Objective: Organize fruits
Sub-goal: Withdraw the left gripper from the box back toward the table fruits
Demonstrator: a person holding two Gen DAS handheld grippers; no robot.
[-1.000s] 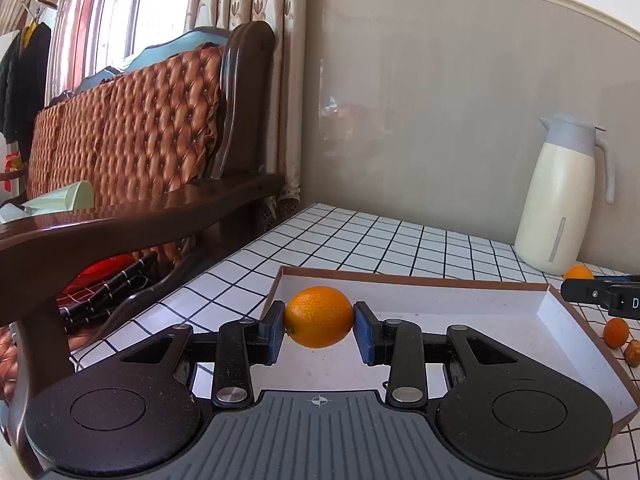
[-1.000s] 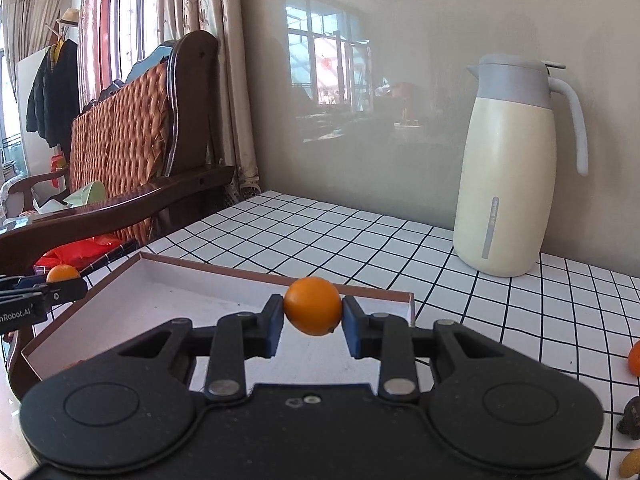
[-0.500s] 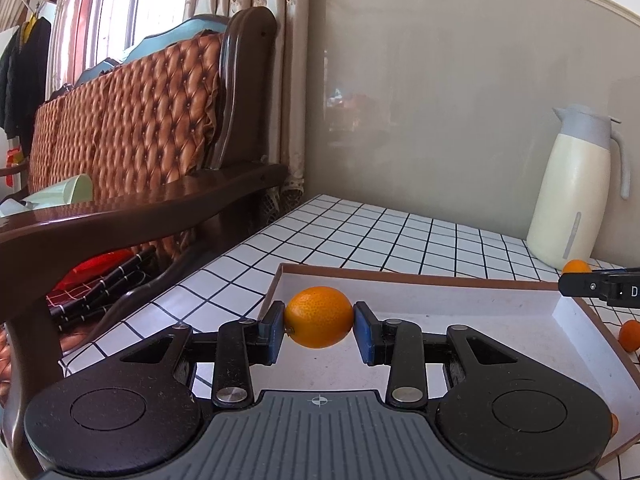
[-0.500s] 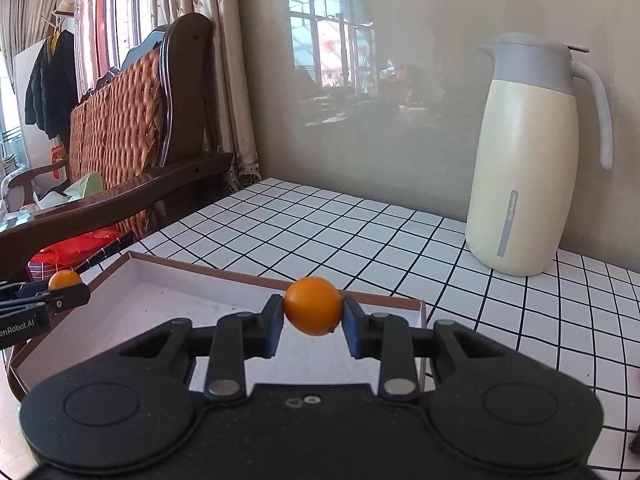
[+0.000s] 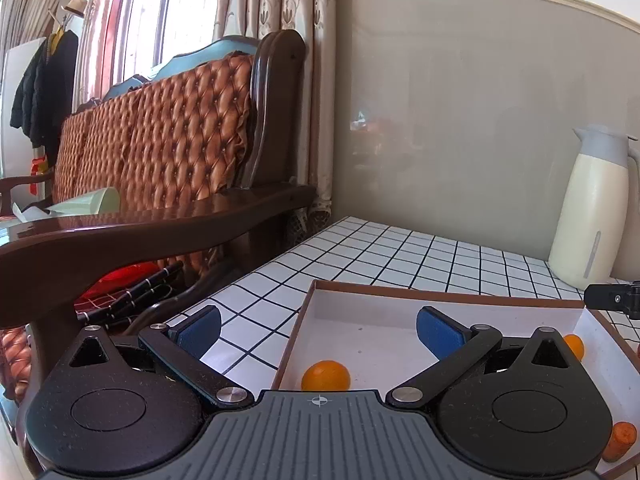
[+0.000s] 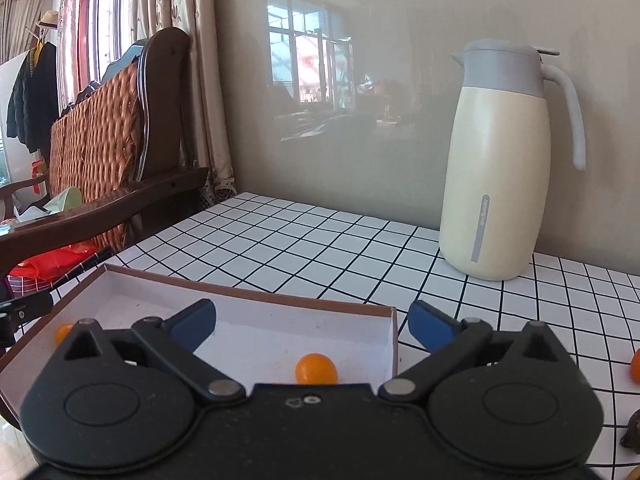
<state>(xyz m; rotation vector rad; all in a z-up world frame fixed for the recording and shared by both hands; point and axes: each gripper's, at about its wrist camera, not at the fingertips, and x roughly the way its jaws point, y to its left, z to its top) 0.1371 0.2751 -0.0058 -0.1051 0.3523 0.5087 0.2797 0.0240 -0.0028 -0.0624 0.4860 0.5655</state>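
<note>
A lived-in home sitting room

A carved wooden sofa (image 5: 168, 152) with tufted orange cushions stands by a curtained window (image 5: 276, 40); coats and a hat hang on a stand (image 5: 44, 80), and a cream thermal jug (image 6: 496, 184) sits on a grid-patterned table (image 6: 320, 240).

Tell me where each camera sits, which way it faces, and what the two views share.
Left wrist: on the left gripper, looking forward over the box and an orange; jaws opening, nothing between them.
Right wrist: on the right gripper, facing the box's right end and the jug; jaws opening, empty.
Shared: box, jug, checked table, sofa.
</note>
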